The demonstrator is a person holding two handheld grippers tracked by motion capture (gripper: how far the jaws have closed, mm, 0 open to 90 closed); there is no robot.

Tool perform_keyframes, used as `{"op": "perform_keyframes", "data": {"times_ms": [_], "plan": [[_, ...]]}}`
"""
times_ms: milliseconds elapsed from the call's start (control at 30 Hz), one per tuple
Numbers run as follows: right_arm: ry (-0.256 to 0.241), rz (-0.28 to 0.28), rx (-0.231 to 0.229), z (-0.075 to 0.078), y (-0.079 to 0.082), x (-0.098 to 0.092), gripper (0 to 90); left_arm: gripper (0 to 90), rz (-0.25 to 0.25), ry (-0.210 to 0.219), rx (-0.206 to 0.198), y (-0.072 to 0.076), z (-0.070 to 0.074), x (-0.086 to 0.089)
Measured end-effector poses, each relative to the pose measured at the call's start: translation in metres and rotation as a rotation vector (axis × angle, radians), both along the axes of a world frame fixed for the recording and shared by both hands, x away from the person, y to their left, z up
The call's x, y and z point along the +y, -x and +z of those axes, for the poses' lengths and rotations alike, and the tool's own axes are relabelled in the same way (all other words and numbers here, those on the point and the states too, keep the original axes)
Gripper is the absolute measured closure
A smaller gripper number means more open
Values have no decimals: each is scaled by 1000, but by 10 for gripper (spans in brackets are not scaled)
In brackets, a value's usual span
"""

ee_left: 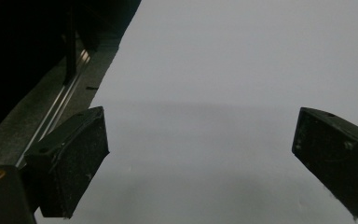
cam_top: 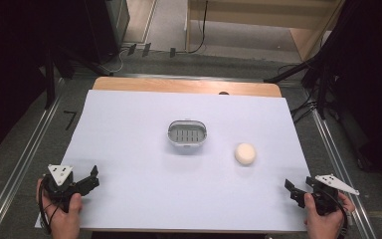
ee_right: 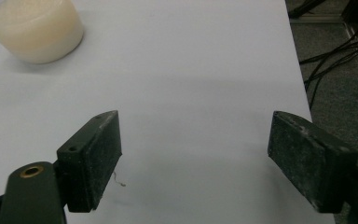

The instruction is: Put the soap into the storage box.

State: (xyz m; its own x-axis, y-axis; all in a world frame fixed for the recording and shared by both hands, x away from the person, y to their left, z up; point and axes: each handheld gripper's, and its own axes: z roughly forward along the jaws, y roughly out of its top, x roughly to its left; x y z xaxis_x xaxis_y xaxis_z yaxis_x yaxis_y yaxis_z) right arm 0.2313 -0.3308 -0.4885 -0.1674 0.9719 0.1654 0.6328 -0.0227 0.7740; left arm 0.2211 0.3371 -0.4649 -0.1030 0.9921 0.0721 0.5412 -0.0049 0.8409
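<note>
A round, cream-coloured soap bar [cam_top: 245, 154], smooth and matt, lies flat on the white table sheet [cam_top: 129, 164] at about four o'clock from the oval soap dish [cam_top: 187, 134], near it but apart; being round, it shows no long axis. The dish, grey-rimmed with a slotted floor, runs its long axis from nine to three o'clock. The left gripper [cam_top: 90, 178] rests at seven o'clock on the sheet, jaws spread wide over bare sheet. The right gripper [cam_top: 298, 187] sits at five o'clock, jaws likewise parted and empty. The right gripper view brings the soap [ee_right: 36, 29] close at eleven o'clock, showing its rounded edge.
</note>
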Motion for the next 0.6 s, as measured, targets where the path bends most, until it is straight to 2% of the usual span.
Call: {"op": "perform_keyframes", "data": {"times_ms": [33, 167, 333, 433, 500, 533, 600], "plan": [[5, 4, 3, 0, -1, 0, 173, 43, 14, 2, 5, -1, 0, 0], [13, 12, 18, 3, -3, 1, 166, 43, 10, -1, 19, -2, -1, 0], [21, 59, 48, 7, -8, 6, 155, 44, 3, -6, 30, -3, -1, -1], [30, 90, 62, 11, -14, 14, 152, 43, 14, -27, 83, -8, -2, -2], [34, 98, 60, 13, -16, 17, 152, 43, 16, -33, 81, -8, -2, -3], [36, 101, 61, 14, -18, 19, 151, 43, 14, -30, 66, -7, -2, -3], [41, 132, 63, 17, -24, 26, 149, 44, 3, -28, 59, -7, -2, -3]]}}
